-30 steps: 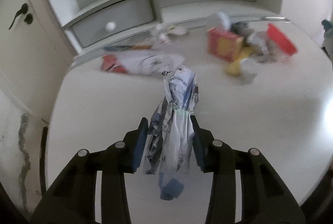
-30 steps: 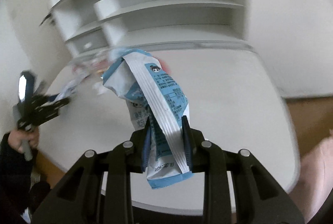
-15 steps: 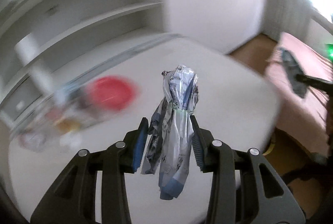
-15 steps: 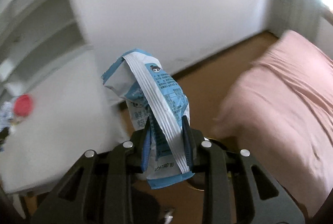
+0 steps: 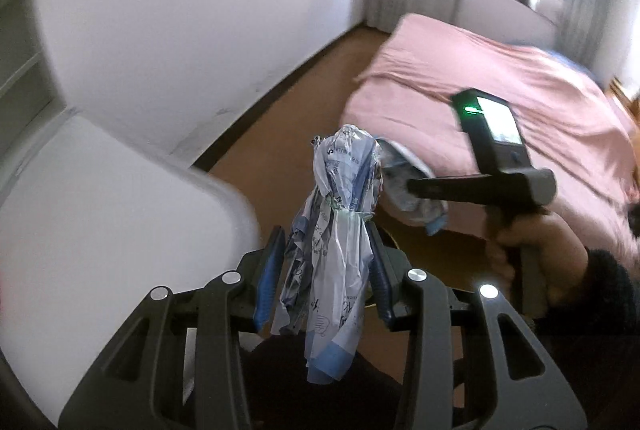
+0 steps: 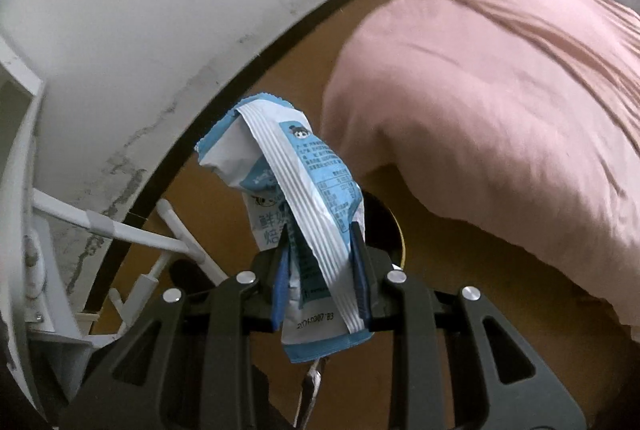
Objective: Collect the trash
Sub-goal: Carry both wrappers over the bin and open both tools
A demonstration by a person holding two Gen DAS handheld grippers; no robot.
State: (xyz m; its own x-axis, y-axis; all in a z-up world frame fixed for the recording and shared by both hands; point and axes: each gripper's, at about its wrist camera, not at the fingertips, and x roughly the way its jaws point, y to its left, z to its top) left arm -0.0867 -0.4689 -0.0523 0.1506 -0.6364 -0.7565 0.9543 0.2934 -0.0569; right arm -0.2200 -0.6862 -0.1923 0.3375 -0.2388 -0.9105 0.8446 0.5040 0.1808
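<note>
Two grippers are present, each carrying one piece of trash; two pieces in all.

The left gripper (image 5: 326, 272) is clamped on a crumpled clear plastic bag (image 5: 340, 226) printed in blue and grey. The bag stands up between the two blue-padded fingers (image 5: 269, 278) and its tail hangs below them. The gripper is held in the air just past the rounded corner of one white tabletop (image 5: 120, 230), over the brown floor (image 5: 280, 114).

The right gripper (image 6: 320, 270) is clamped on one blue and white snack wrapper (image 6: 304, 190), folded over at the top, with a printed date strip at its lower end. In the left wrist view the same right gripper (image 5: 416, 188) appears from the side, gripped by one hand (image 5: 532, 250) in a dark sleeve, with a green light lit on its body (the wrapper (image 5: 404, 186) shows there only as a blurred blue and white mass).

Behind and below the wrapper in the right wrist view lies one dark round opening with a yellowish rim (image 6: 386, 230) on the floor; what it belongs to cannot be told.

One bed with a pink cover (image 6: 500, 90) lies to the right in both views. One white wall (image 6: 140, 30), stained near its dark skirting, runs behind. White frame parts (image 6: 120, 230) stand at the left edge of the right wrist view.
</note>
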